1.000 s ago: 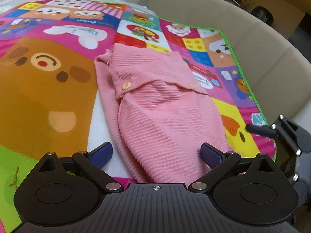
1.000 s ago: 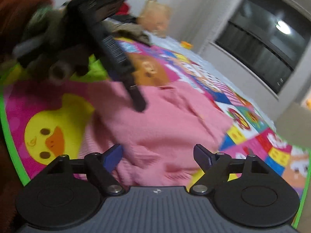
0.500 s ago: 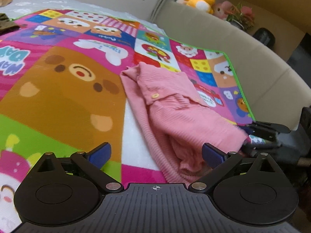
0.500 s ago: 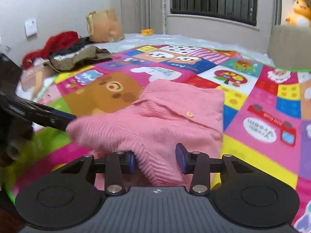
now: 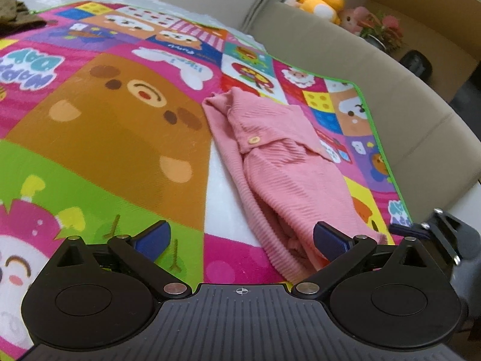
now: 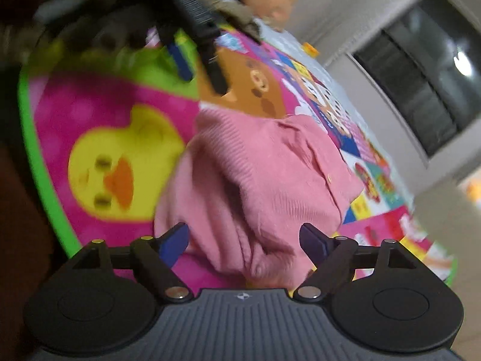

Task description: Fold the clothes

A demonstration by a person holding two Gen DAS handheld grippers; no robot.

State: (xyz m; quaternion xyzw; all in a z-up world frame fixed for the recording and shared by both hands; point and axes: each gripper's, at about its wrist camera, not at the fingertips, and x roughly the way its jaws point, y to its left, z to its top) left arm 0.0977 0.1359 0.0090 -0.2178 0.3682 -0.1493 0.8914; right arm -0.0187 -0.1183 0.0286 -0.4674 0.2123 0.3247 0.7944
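Pink ribbed garment [image 5: 279,162] lies bunched and partly folded on the cartoon play mat [image 5: 105,138], just beside the mat's brown bear panel [image 5: 120,126], on the side toward the green-bordered edge. A collar or placket flap sits on top with one pale button [image 5: 253,140] showing; the knit below it is rumpled into loose folds, the near end heaped rather than flat. Seen from the right wrist, the same garment [image 6: 270,186] lies between the bear panel [image 6: 255,90] and the yellow duck panel [image 6: 105,165], its near hem crumpled; that view is motion-blurred, so fine detail is unclear. Left gripper [image 5: 240,237]: jaws spread wide, nothing between them, blue pads low over the mat with the right-hand pad over the garment's near end; contact cannot be told. Right gripper [image 6: 243,237]: jaws likewise wide apart, holding nothing, the garment's near folds lying between and beyond the pads. The right gripper also shows at the far right of the left view [image 5: 415,228], near the garment's corner at the mat edge. Beyond the bear panel: beige sofa back [image 5: 375,90] along the mat's far edge, a yellow plush duck [image 5: 324,3] on the ledge above it, a dark window [image 6: 421,90], a heap of other clothes [image 5: 15,12] at the mat's far corner.
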